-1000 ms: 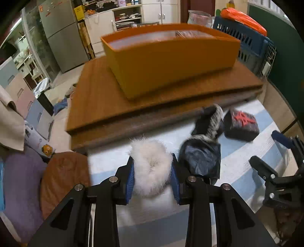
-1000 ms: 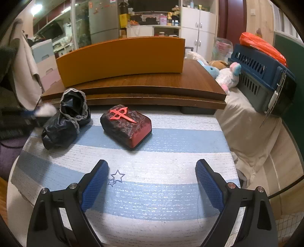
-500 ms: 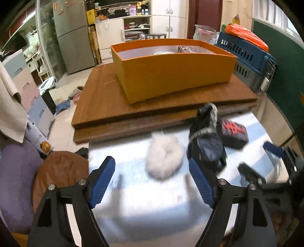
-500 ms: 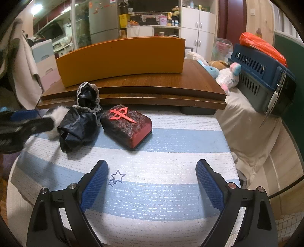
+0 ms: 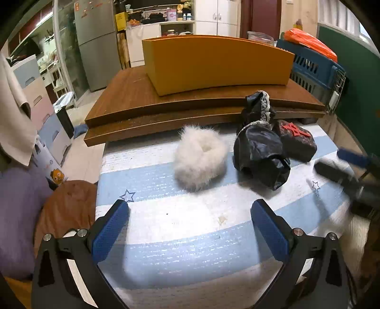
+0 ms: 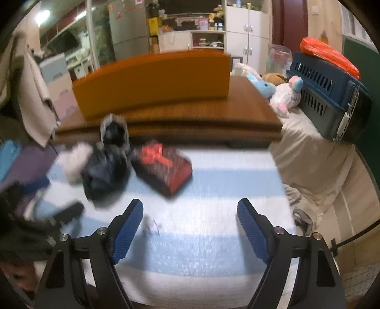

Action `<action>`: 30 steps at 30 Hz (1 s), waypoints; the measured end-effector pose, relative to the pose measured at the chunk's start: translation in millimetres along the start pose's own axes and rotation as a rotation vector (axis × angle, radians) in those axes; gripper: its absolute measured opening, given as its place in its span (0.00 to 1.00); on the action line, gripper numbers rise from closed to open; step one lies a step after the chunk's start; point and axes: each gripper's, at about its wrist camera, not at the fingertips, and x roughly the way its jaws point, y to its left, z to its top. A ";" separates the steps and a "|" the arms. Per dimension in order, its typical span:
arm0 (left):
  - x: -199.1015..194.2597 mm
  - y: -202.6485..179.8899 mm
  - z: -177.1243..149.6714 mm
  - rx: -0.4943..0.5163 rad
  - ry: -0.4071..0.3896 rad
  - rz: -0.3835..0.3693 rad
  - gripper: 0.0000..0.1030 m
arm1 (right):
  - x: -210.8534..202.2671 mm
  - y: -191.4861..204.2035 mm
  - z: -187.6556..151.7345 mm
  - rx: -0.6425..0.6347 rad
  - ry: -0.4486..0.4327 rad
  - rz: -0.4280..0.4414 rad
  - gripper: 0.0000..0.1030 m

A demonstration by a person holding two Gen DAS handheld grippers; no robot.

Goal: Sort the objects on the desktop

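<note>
A grey fridge [image 5: 96, 42] stands beside white cupboards [image 5: 216, 14].

Far ahead of the fingers stands a grey fridge [image 5: 95, 42], with white cupboards [image 5: 213, 14] to its right. Off to the right sits a blue crate [image 6: 330, 95] with an orange bag [image 6: 327, 57] lying on top. Just left of the crate, plush toys [image 6: 282, 95] rest on a beige cloth [image 6: 308, 152]. Left of the fingers are pastel drawers [image 5: 35, 95], a hanging cream cloth [image 5: 14, 118], a brown stool [image 5: 66, 209] and a purple cushion [image 5: 16, 214] touching it.
</note>
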 end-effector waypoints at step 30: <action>6.7 2.3 -3.8 0.016 0.002 -0.021 1.00 | 36.9 1.0 207.6 0.086 -0.017 0.115 0.38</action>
